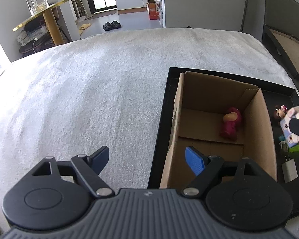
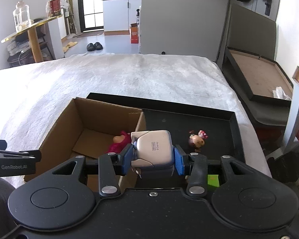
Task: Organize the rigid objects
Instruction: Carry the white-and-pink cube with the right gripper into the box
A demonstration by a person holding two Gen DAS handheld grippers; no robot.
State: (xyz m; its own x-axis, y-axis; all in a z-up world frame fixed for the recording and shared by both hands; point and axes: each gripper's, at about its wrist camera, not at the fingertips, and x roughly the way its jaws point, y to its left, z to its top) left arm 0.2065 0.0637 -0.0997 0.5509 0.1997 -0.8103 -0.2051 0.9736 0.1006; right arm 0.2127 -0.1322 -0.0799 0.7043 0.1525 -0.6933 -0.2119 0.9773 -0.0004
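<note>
The right tongs [image 2: 153, 160] pinch a pale toy box [image 2: 154, 149] between their blue pads, holding it in the air just beside the right wall of the carton [image 2: 77, 117] and above the black tray [image 2: 234, 123]. The left tongs [image 1: 149, 160] are spread with nothing between them, one finger over the bed [image 1: 89, 89], the other over the carton's near end. A red figure [image 1: 230, 123] lies on its side inside the carton (against the right wall). On the tray to the right sit a small big-headed doll [image 2: 197, 141], a green box [image 1: 296, 149] and a white block [image 1: 289, 170].
</note>
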